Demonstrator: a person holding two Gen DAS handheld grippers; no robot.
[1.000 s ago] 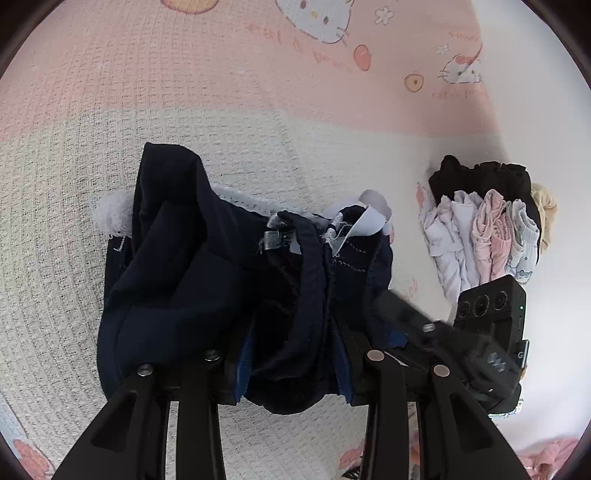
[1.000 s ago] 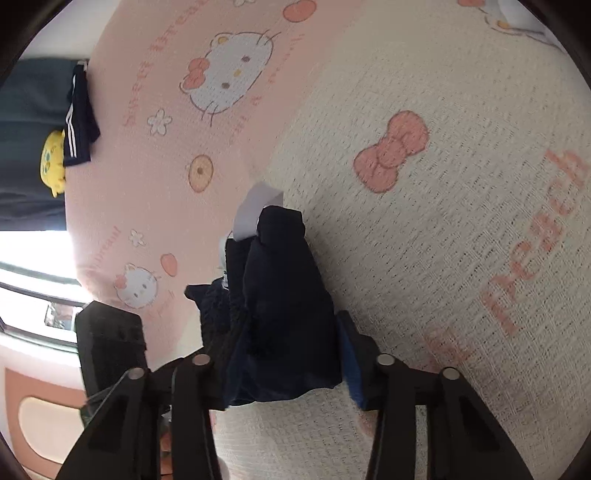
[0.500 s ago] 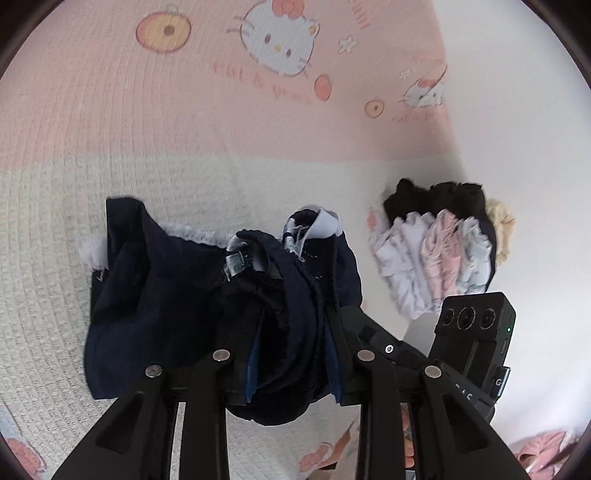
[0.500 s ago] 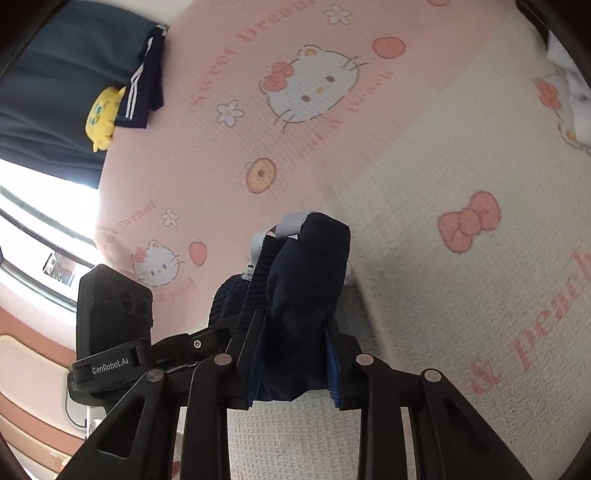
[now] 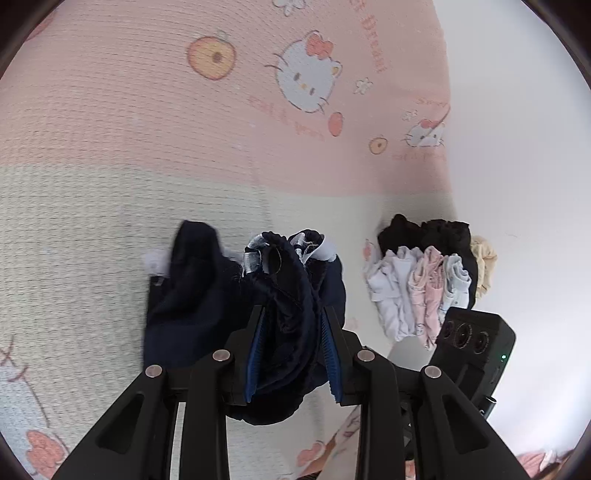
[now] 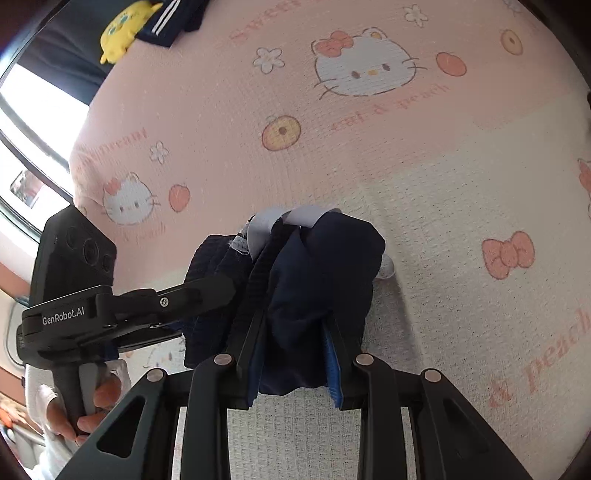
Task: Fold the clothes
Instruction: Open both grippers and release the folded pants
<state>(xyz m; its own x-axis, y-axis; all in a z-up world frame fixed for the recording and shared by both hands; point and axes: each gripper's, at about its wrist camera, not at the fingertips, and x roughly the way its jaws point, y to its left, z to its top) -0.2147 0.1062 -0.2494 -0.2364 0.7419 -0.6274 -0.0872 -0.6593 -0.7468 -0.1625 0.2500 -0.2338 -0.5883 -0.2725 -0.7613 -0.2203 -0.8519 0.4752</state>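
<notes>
We have both tongs clenched on one navy garment, bunched between them above the bed. Our left gripper pinches a thick fold of it between its blue pads, and in the left wrist view more of the dark cloth hangs to the left of the jaws, over the cream part of the blanket. A white label sticks up at the far edge of the bundle.

Our right gripper grasps another fold of the same garment, the cloth filling the gap between its pads. In the right wrist view the left gripper reaches in from the left, its finger pressed into the cloth just beside ours, and we see a hand wrapped round its handle at the near left.

To the right of the garment, near the white wall, a row of folded clothes lies on the blanket, white and pink pieces in front, black ones behind. At the far left corner of the bed sit a yellow plush toy and a dark striped garment
</notes>
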